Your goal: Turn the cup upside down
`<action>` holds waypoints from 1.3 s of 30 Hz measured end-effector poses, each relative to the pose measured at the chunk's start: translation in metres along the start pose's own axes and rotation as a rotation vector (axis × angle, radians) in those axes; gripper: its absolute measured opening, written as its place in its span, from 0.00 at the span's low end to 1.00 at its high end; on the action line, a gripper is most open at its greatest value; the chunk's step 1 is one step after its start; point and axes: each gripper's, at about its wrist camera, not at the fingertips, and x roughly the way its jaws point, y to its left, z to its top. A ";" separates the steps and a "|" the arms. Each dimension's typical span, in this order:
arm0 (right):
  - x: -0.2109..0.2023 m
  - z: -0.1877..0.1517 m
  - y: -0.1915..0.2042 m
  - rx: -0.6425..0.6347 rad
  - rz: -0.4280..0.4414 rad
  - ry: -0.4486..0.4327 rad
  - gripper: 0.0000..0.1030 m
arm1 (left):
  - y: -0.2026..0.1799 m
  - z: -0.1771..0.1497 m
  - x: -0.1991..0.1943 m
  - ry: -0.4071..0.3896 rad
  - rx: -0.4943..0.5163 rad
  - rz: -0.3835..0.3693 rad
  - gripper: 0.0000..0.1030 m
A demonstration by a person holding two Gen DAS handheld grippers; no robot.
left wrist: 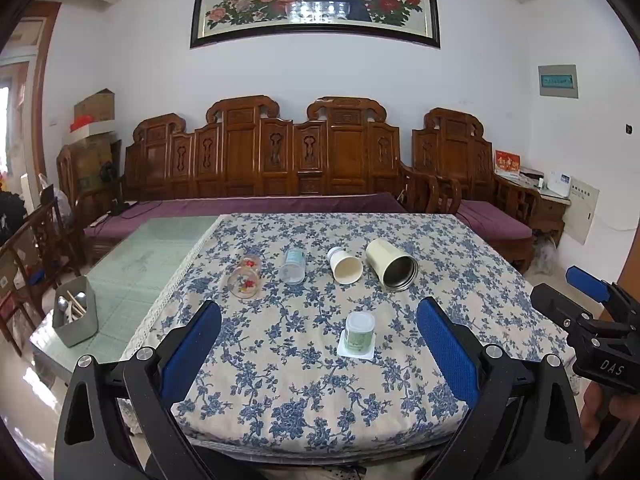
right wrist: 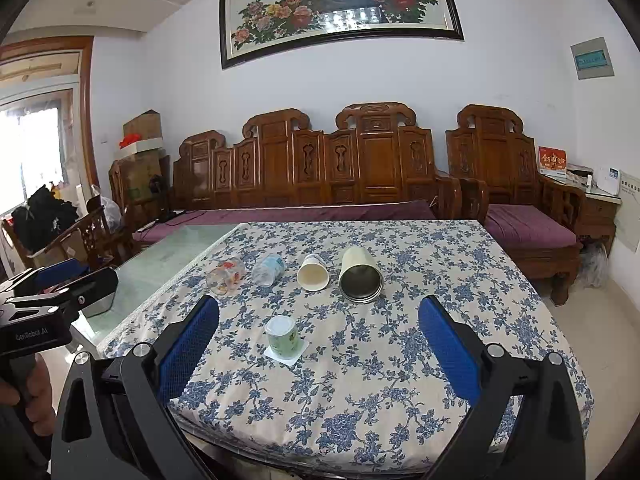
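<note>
Home living room: carved wooden sofa (left wrist: pixel 296 152), framed peony painting (left wrist: pixel 316 0).

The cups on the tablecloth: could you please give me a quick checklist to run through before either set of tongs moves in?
1. Left tongs open: ok.
2. Right tongs open: ok.
3. Both tongs empty and clear of all cups: ok.
4. Cups left to flip: not ok; the floral glass, clear plastic cup, white paper cup and cream metal tumbler lie on their sides.
5. Green-labelled small cup already mouth down: cannot tell; it stands upright on a white square.
6. Tablecloth flat between tongs and cups: ok.
</note>
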 end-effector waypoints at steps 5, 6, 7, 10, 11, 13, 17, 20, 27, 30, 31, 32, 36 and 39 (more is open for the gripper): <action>0.000 0.000 0.001 0.002 0.001 0.000 0.98 | -0.001 0.001 0.000 -0.002 0.004 0.004 0.92; 0.000 -0.001 0.001 0.001 0.001 0.000 0.98 | -0.002 0.001 0.000 -0.003 0.005 0.004 0.92; 0.000 -0.001 0.001 0.001 0.001 0.000 0.98 | -0.002 0.001 0.000 -0.002 0.004 0.004 0.92; 0.000 0.000 0.001 0.002 0.001 0.000 0.98 | -0.003 0.001 0.000 -0.002 0.003 0.003 0.92; 0.001 -0.001 0.001 0.003 0.003 0.001 0.98 | -0.003 0.001 0.000 -0.002 0.003 0.004 0.92; 0.000 -0.001 0.002 0.002 0.002 -0.001 0.98 | -0.003 0.001 0.000 -0.002 0.003 0.005 0.92; 0.000 -0.001 0.002 0.004 0.003 0.000 0.98 | -0.004 0.002 0.000 -0.004 0.002 0.006 0.92; 0.000 -0.001 0.001 0.003 0.002 0.001 0.98 | -0.004 0.002 0.000 -0.004 0.001 0.006 0.92; 0.000 -0.001 0.001 0.004 0.002 0.000 0.98 | -0.005 0.001 0.000 -0.003 0.002 0.004 0.92; 0.000 -0.001 0.002 0.004 0.003 0.000 0.98 | -0.005 0.002 -0.001 -0.003 0.001 0.005 0.92; 0.000 -0.001 0.002 0.004 0.003 0.000 0.98 | -0.005 0.001 -0.001 -0.004 0.002 0.005 0.92; 0.000 -0.001 0.002 0.005 0.003 0.000 0.98 | -0.005 0.002 -0.001 -0.003 0.001 0.004 0.92; 0.000 -0.001 0.001 0.005 0.003 0.000 0.98 | -0.005 0.001 -0.001 -0.002 0.002 0.005 0.92; 0.000 -0.001 0.001 0.004 0.003 -0.001 0.98 | -0.005 0.001 -0.001 -0.003 0.000 0.005 0.92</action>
